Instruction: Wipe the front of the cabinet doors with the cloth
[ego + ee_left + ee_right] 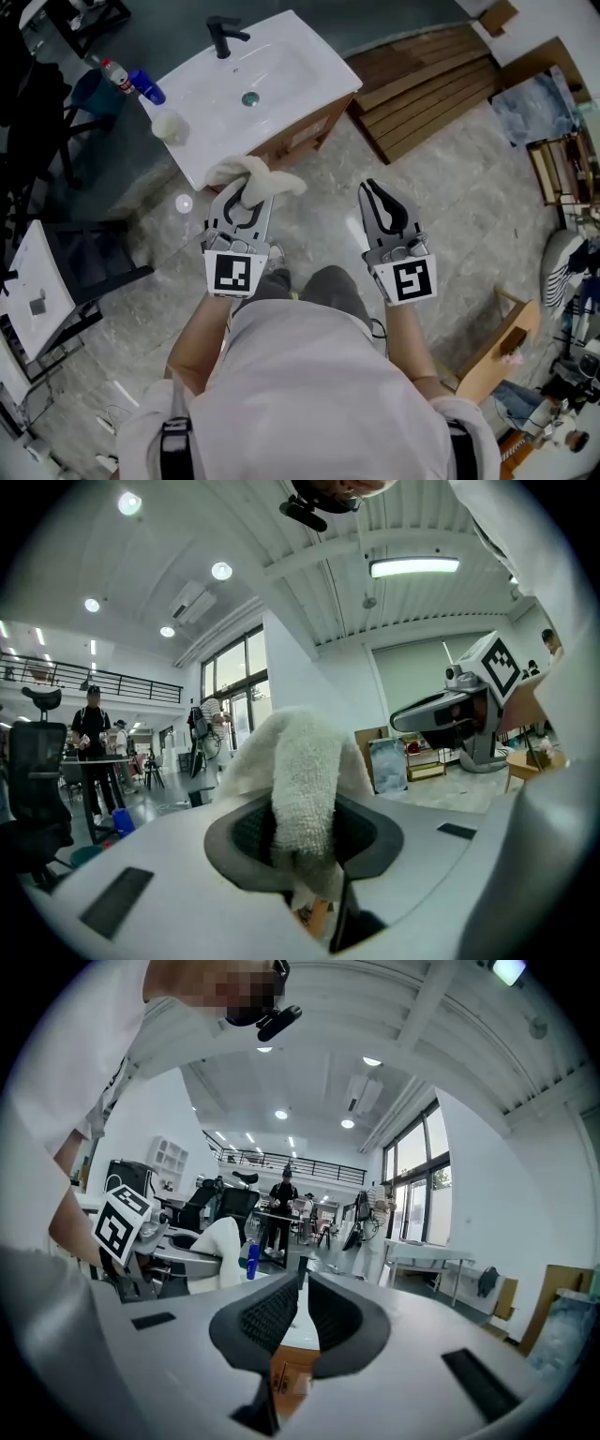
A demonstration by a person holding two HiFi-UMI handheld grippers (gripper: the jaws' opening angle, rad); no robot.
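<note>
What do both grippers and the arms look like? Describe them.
Left gripper and right gripper are alike: light grey bodies, black ribbed pads, each with a white cube bearing a black square marker. The person wears a white shirt; forearms bare.

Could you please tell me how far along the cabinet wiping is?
Done: the cloth is gripped in the left tool. In hand: it is held up near the vanity, off the cabinet doors. Left: seemingly all the wiping; the right tool is shut and empty.
</note>
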